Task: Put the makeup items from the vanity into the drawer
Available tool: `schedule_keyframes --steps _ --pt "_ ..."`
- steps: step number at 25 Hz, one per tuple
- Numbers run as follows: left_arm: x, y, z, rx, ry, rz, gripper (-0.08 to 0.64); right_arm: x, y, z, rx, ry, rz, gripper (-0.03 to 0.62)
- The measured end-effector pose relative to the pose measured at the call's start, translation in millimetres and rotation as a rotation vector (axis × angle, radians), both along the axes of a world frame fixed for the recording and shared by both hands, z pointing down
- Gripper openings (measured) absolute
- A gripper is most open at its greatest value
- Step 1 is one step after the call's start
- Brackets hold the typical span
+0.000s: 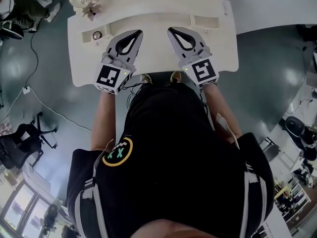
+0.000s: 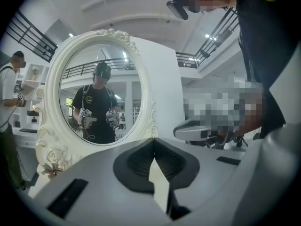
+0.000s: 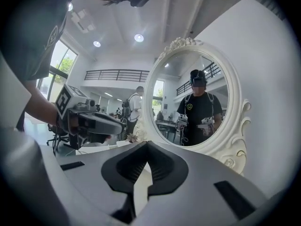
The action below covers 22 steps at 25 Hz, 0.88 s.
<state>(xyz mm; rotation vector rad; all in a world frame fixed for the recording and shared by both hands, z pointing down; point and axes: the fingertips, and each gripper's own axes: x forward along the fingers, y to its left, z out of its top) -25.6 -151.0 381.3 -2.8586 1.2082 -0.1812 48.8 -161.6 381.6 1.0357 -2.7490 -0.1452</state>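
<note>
In the head view both grippers hover over the white vanity top (image 1: 148, 58), side by side. My left gripper (image 1: 137, 32) and my right gripper (image 1: 171, 29) both point toward the mirror end. Along the left gripper's jaws (image 2: 154, 140) the tips meet, with nothing between them. The right gripper (image 3: 147, 142) is also shut and empty. A small round item (image 1: 96, 34) lies on the vanity to the left of the left gripper. No drawer shows in any view.
An oval white-framed mirror (image 2: 101, 86) (image 3: 200, 98) stands at the vanity's back and reflects the person. A flower ornament (image 1: 90, 9) sits at its base. Two flat rectangular pieces (image 1: 205, 20) lie at the back right. An office chair (image 1: 25, 143) and cables are on the floor at left.
</note>
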Motion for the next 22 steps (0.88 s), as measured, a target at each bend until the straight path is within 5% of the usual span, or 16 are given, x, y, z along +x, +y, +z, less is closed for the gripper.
schedule_keyframes --steps 22 --pt "-5.3 -2.8 -4.5 0.012 -0.024 -0.027 0.02 -1.3 -6.2 -6.0 0.019 0.002 -0.01 0.02"
